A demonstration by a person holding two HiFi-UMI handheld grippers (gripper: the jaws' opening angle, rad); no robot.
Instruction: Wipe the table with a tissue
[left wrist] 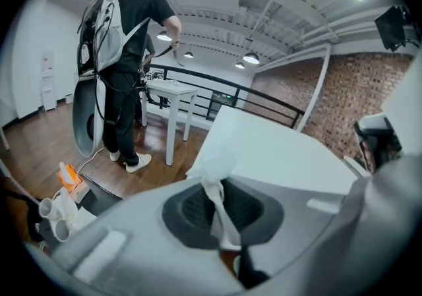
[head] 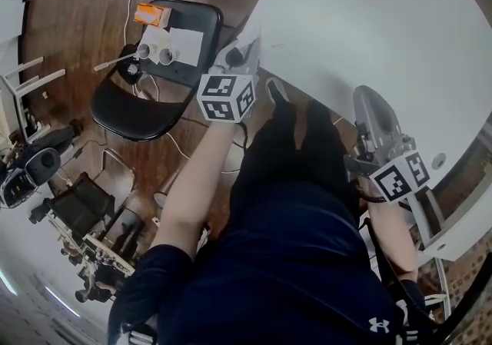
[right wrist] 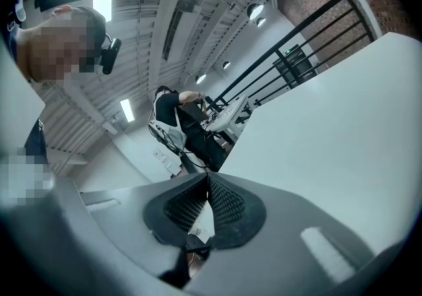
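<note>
The left gripper [left wrist: 218, 212] pinches a crumpled white tissue [left wrist: 212, 171] strip pointing at the smooth table [left wrist: 277, 149]. The right gripper [right wrist: 206, 184] is squeezed closed.

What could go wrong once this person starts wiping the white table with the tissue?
The left gripper pinches the tissue by a thin twisted strand, so it may tear or slip out when dragged across the table.
The tissue is bunched small, so the jaws might scrape the surface.
The chair with cups stands near the left arm; a backswing could knock them.

Black chair [head: 137, 111], cups [head: 156, 52], orange box [head: 150, 14]
</note>
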